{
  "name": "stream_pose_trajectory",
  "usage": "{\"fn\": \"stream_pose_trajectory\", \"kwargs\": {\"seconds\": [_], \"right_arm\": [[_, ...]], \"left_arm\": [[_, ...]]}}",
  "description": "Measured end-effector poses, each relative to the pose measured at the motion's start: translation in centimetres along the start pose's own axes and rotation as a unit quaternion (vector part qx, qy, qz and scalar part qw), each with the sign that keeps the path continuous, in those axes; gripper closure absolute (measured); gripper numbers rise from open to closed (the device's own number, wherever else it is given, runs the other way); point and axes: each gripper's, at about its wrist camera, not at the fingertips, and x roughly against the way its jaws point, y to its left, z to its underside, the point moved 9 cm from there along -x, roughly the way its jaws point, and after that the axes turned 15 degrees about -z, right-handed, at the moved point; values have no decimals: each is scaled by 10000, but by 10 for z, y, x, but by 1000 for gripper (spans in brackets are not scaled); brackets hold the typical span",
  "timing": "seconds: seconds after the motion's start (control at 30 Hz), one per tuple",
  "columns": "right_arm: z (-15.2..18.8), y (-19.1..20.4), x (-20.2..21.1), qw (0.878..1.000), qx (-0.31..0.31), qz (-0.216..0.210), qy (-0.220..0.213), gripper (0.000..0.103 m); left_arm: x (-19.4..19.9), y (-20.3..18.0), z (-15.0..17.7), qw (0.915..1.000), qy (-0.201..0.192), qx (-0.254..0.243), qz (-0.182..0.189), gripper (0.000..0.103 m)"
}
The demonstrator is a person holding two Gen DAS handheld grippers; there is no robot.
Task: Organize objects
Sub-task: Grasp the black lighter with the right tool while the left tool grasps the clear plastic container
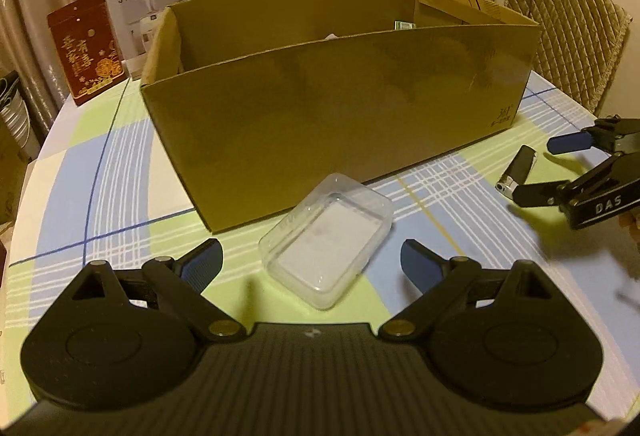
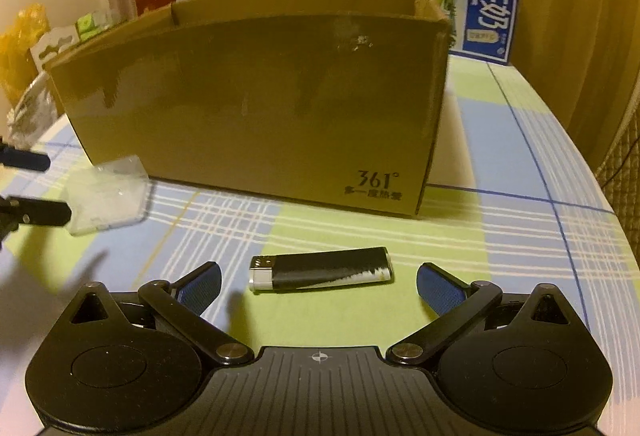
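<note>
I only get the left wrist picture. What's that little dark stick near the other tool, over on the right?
Observer: It's a lighter, black with a jagged white pattern and a silver cap. It lies flat on the tablecloth.
Operator: Is that tool holding it?
Observer: No. The right tool is open, with one blue pad on each side of the lighter and neither touching it.
Operator: What does the print on the box corner say?
Observer: The cardboard box reads "361°", with a line of Chinese characters beneath it.
</note>
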Motion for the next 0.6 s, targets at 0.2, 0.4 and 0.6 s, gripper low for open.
{"fn": "stream_pose_trajectory", "kwargs": {"seconds": [0.2, 0.4, 0.6], "right_arm": [[4, -3, -16, 9997, 231, 67, 11, 2], [4, -3, -19, 9997, 233, 52, -50, 17], [1, 7, -14, 9999, 128, 94, -56, 24]], "left_arm": [[-8, -1, -1, 10000, 14, -25, 57, 9], [-16, -1, -2, 9999, 20, -63, 83, 10], [-25, -4, -2, 9998, 1, -139, 156, 11]]}}
